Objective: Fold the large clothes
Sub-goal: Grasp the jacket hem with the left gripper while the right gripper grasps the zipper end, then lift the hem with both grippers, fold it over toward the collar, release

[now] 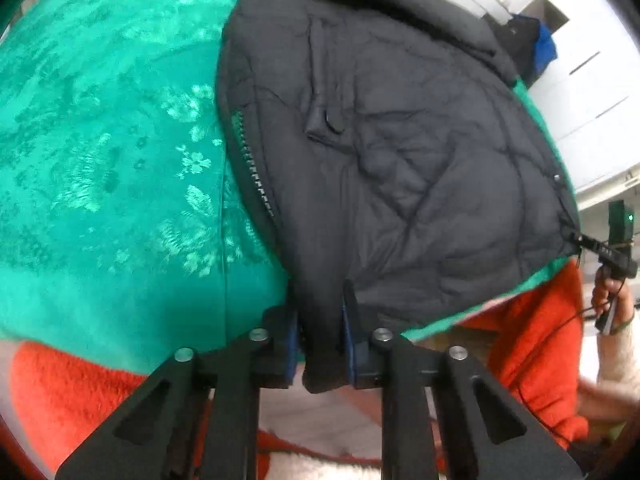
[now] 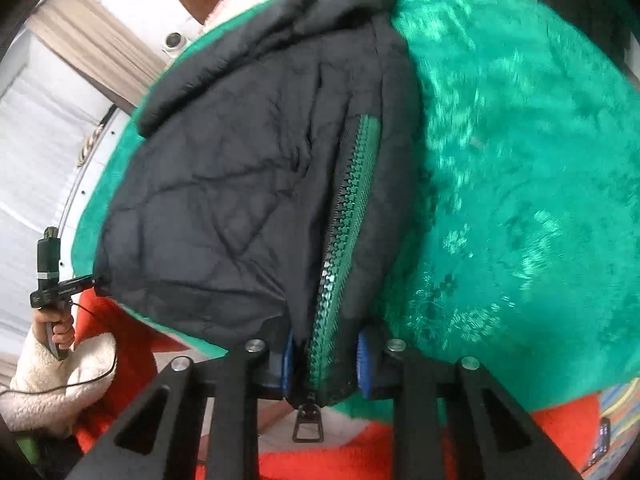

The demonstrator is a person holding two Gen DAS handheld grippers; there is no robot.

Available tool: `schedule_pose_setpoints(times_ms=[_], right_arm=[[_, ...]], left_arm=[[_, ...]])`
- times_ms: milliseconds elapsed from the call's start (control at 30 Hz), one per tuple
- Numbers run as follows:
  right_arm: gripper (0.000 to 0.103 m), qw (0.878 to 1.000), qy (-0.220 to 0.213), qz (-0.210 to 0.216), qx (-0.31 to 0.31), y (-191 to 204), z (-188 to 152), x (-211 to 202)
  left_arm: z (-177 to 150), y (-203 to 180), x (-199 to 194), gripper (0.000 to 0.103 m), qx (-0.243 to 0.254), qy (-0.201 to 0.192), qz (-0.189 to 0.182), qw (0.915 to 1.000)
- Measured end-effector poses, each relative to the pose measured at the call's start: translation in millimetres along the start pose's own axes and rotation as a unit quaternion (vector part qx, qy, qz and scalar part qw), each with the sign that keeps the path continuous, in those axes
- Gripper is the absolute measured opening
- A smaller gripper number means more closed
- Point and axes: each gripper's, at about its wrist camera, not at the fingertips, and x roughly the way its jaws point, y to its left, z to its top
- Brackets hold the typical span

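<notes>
A dark quilted jacket (image 1: 400, 140) lies on a green patterned blanket (image 1: 100, 160). My left gripper (image 1: 320, 332) is shut on the jacket's near hem corner, fabric pinched between its blue pads. My right gripper (image 2: 326, 360) is shut on the jacket's (image 2: 224, 200) other hem corner, at the lower end of the green zipper (image 2: 344, 240); the zipper pull (image 2: 307, 424) hangs below the jaws. Each gripper shows small in the other's view: the right one (image 1: 612, 256) at the jacket's right corner, the left one (image 2: 76, 286) at its left corner.
An orange fleece blanket (image 1: 72, 392) lies under the green one (image 2: 520, 200) along the near edge. White cabinets (image 1: 580, 80) stand at the back right in the left wrist view. A curtain (image 2: 92, 52) and white wall lie at the left in the right wrist view.
</notes>
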Motion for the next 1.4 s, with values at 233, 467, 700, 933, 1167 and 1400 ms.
schedule_pose_setpoints(times_ms=[233, 467, 700, 933, 1167, 1400], right_arm=[[0.020, 0.997, 0.021, 0.072, 0.028, 5.9, -46.7, -61.7], [0.019, 0.965, -0.085, 0.224, 0.108, 4.2, -33.9, -136.3], [0.018, 0.952, -0.180, 0.241, 0.059, 14.2, 154.8, -118.7], [0.089, 0.951, -0.197, 0.169, 0.169, -22.1, 272.7, -18.9], [0.103, 0.970, -0.241, 0.004, -0.005, 44.8, 275.7, -33.8], [0.102, 0.962, -0.223, -0.014, -0.155, 144.3, 293.6, 44.1]], left_arm=[[-61.4, 3.1, -53.8, 0.013, -0.032, 0.006, -0.056, 0.9979], [-55.1, 8.8, -152.1, 0.012, -0.101, -0.085, -0.166, 0.9773], [131.9, -10.3, -166.0, 0.012, -0.042, -0.206, -0.133, 0.9685], [299.7, -18.0, -71.1, 0.064, -0.036, -0.205, 0.052, 0.9767], [281.6, -27.5, -99.7, 0.101, -0.004, -0.316, 0.051, 0.9475], [316.6, -79.6, -25.6, 0.102, 0.079, -0.286, 0.096, 0.9502]])
